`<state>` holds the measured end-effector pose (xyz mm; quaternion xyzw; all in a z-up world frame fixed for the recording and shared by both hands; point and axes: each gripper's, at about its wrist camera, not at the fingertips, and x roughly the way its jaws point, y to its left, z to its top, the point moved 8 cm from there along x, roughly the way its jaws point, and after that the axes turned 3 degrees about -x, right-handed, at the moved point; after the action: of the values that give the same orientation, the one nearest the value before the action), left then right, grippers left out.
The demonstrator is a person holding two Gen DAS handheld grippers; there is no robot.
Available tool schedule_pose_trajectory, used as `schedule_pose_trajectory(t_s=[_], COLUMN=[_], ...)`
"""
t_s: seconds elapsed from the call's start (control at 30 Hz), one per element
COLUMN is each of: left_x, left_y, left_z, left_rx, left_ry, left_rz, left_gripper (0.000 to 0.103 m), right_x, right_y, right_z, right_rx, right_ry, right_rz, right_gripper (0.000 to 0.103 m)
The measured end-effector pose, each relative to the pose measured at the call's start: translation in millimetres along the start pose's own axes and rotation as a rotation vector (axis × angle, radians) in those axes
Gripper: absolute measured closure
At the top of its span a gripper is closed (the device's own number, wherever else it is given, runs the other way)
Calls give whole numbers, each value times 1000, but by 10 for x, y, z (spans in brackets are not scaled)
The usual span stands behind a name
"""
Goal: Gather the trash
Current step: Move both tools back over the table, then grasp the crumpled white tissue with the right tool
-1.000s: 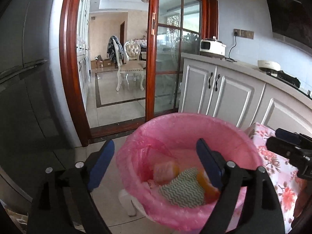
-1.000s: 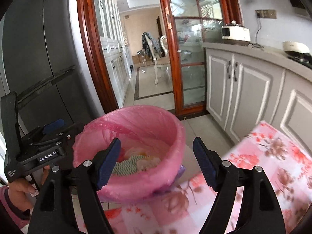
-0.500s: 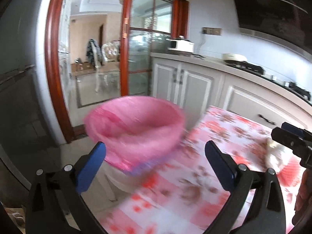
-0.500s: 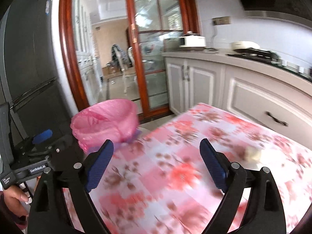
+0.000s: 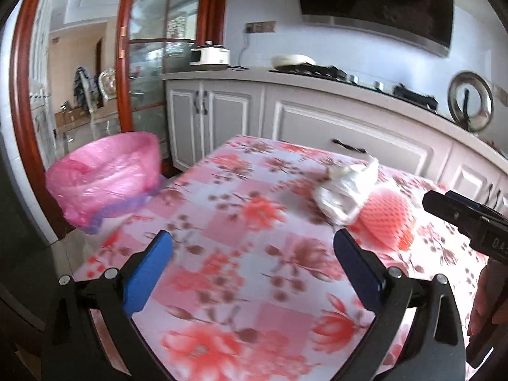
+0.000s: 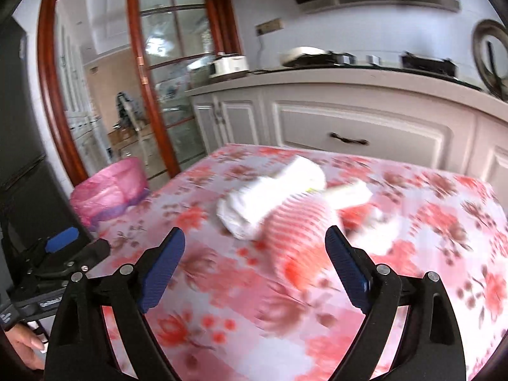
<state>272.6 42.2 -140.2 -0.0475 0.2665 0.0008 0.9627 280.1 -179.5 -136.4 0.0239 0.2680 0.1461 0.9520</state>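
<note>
At the far left, off the corner of the tabletop [image 5: 241, 289], stands our bin [image 5: 104, 177] with its pink liner, well apart from the trash still to be gathered. Our left gripper [image 5: 252, 255] hangs over the flowered cloth with its jaws wide and nothing between them; moving right, the crumpled white bag [image 5: 344, 193] lies on the cloth touching a pink netted wrapper [image 5: 385, 219] on its right side, both ahead and to the right of that gripper. In the right wrist view the right gripper [image 6: 255, 249] also has its jaws wide and empty, pointed at the same heap: the white bag [image 6: 254, 203], the pink wrapper [image 6: 298, 225] just ahead between the jaws, and some pale scraps [image 6: 349, 192] beyond, too blurred to name. We judge that we are between pickups, lining up on the next piece; the next move calls for bringing the right jaws down around the wrapper or the bag, closing on a soft fold, and carrying it left to the bin. A second ago both cameras looked down into the bin at close range; since then we have swung right, the bin has dropped back to the left edge, and the tabletop with its trash has come into view.
</note>
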Motion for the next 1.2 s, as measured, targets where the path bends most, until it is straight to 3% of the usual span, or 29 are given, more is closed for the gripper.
schedule_pose_trajectory(t_s=[0.2,0.4,0.63,0.83,1.03,1.2], left_x=[72,181,357,461,619,758], left_y=[-305,-467,-660,-643,-576,-667], left_z=[-190,-254,-127,-156,-82,-6], left_rx=[56,76,102,106,88,101], left_ry=[29,49,31,49,65,70], left_rz=[-27,-61,-79,-74,-57,-60], left_gripper=[5,5,5,5,5,5], right_x=[3,162,541,860,1055,883], right_y=[-543,-973,-1223,-1314,-1344,-1277], right_z=[-275,-255,-170,-151,-348,-306], right_rx=[81,121,112,114,136,119], right_ry=[45,90,142,198,292,232], right_rz=[-123,-216,-260,-274,-262,-242], right_gripper=[18,19,29,32,58,66])
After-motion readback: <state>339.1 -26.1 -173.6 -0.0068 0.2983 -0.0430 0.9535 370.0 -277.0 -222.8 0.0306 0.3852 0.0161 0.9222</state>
